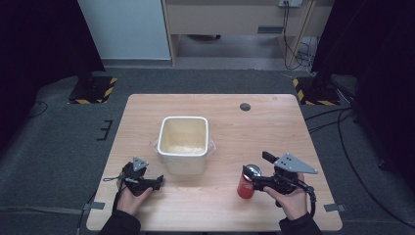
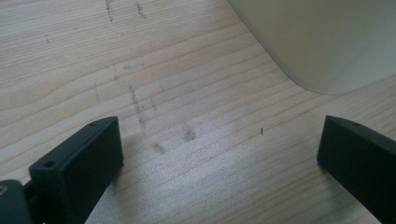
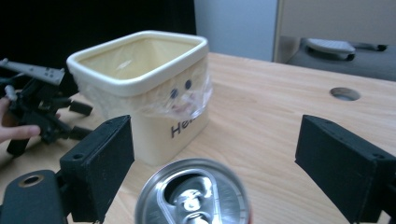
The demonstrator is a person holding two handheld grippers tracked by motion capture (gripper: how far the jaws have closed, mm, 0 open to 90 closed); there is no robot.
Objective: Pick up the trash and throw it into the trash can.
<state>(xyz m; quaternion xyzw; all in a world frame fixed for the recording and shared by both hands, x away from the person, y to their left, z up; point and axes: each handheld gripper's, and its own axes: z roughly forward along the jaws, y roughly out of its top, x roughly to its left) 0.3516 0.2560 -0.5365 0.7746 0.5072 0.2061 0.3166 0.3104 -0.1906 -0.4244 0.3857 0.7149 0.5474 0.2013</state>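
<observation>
- Table (image 1: pixel 274 122): light wood, w/ a small round hole (image 1: pixel 245 106) near the far edge, right of centre.
- Left gripper (image 1: pixel 157 182): held in the person's left hand (image 1: pixel 131 198) at the table's near-left; jaws spread wide, nothing between them but bare wood w/ faint scuff marks (image 2: pixel 140 116), seen in left gripper view.
- Bin (image 1: pixel 183 144): cream, squarish, rounded rim, open top, clear plastic liner folded over the edge. Sits just beyond and to the right of the left gripper's fingers (image 2: pixel 79 163); its lower wall curves in at top right of left gripper view, not touching either finger.
- In right gripper view the bin's side shows two dots like eyes and dark lettering, partly hidden.
- Can (image 1: pixel 247 182): red body, silver top, upright, tab opened. Stands between the right gripper's fingers (image 3: pixel 100 163), near their tips.
- Right gripper (image 1: pixel 248 177): held in the right hand (image 1: pixel 291 198) at near-right; jaws released, wide apart either side of the can, gaps visible on both sides.
</observation>
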